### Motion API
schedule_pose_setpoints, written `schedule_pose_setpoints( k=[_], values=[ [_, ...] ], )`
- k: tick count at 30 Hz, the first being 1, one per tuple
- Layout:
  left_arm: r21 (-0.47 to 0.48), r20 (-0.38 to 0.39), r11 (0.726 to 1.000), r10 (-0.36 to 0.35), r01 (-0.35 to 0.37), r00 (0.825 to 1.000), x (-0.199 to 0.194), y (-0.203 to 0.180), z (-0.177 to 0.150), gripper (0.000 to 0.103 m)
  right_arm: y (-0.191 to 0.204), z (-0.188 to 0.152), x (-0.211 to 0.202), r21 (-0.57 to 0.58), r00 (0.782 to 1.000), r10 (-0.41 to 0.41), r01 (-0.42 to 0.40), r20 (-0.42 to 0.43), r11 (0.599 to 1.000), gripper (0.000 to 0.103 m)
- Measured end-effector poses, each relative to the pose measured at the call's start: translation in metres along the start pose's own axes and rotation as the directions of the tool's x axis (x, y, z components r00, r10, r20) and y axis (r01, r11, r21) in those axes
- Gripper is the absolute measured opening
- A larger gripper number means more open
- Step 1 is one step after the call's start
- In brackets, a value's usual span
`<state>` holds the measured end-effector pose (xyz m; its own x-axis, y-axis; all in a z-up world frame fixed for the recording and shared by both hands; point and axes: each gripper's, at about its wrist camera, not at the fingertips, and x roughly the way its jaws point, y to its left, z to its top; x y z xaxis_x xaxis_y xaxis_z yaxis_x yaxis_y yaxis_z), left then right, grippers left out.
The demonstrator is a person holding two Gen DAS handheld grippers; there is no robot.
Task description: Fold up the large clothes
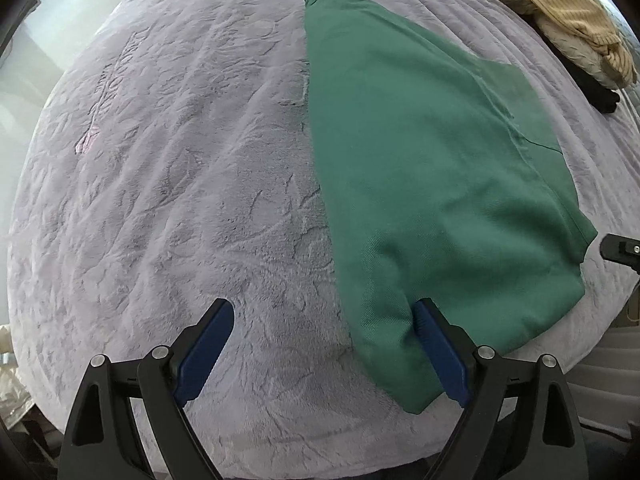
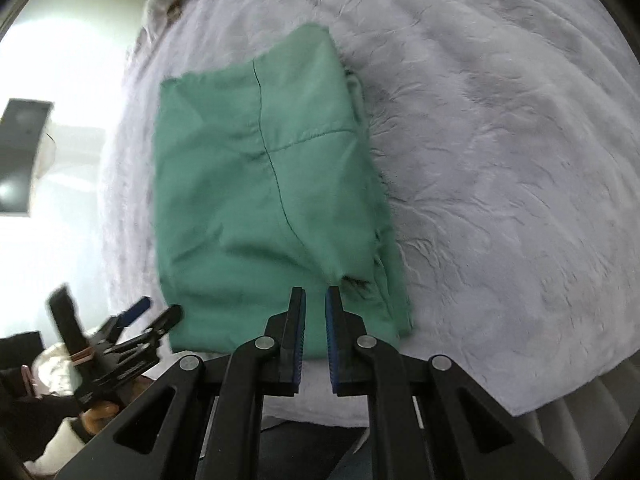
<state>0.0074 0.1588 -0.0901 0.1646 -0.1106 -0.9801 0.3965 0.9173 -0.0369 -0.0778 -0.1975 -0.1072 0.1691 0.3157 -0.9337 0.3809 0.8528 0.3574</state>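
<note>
A green garment (image 1: 420, 152), folded into a long panel, lies flat on the lilac plush bedcover (image 1: 180, 160). My left gripper (image 1: 324, 306) hangs open wide over its near left edge. The right blue pad (image 1: 436, 344) rests on the green cloth and the left pad is over bare cover. In the right wrist view the same garment (image 2: 256, 184) shows crossed seams. My right gripper (image 2: 315, 292) is shut to a narrow slit just above its near right corner, with no cloth seen between the pads. The left gripper (image 2: 152, 312) shows blurred at the garment's near left corner.
A heap of tan and cream clothes (image 1: 576, 28) with a black piece (image 1: 600, 96) lies at the back right of the bed. The bed's front edge (image 2: 460, 400) runs just under my right gripper. Bright window light fills the left side.
</note>
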Motion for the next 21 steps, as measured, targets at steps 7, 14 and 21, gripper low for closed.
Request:
schedule_pose_setpoints(
  k=[7,14,21],
  values=[
    [-0.007,-0.014,1.000,0.012,-0.012,1.000,-0.002,-0.003,0.000,0.092,-0.020,0.021,0.026,0.058,0.997,-0.047,0.050,-0.055,0.997,0.008],
    [-0.001,-0.027,1.000,0.028,-0.028,0.999,-0.002,-0.004,0.002,0.092,-0.017,0.022,0.028,0.048,0.997,-0.053,0.056,-0.058,0.997,0.008],
    [0.010,-0.041,0.999,0.039,-0.039,0.998,-0.003,-0.004,0.005,0.092,0.006,0.015,0.036,0.020,0.995,-0.086,0.087,-0.051,0.996,0.008]
  ],
)
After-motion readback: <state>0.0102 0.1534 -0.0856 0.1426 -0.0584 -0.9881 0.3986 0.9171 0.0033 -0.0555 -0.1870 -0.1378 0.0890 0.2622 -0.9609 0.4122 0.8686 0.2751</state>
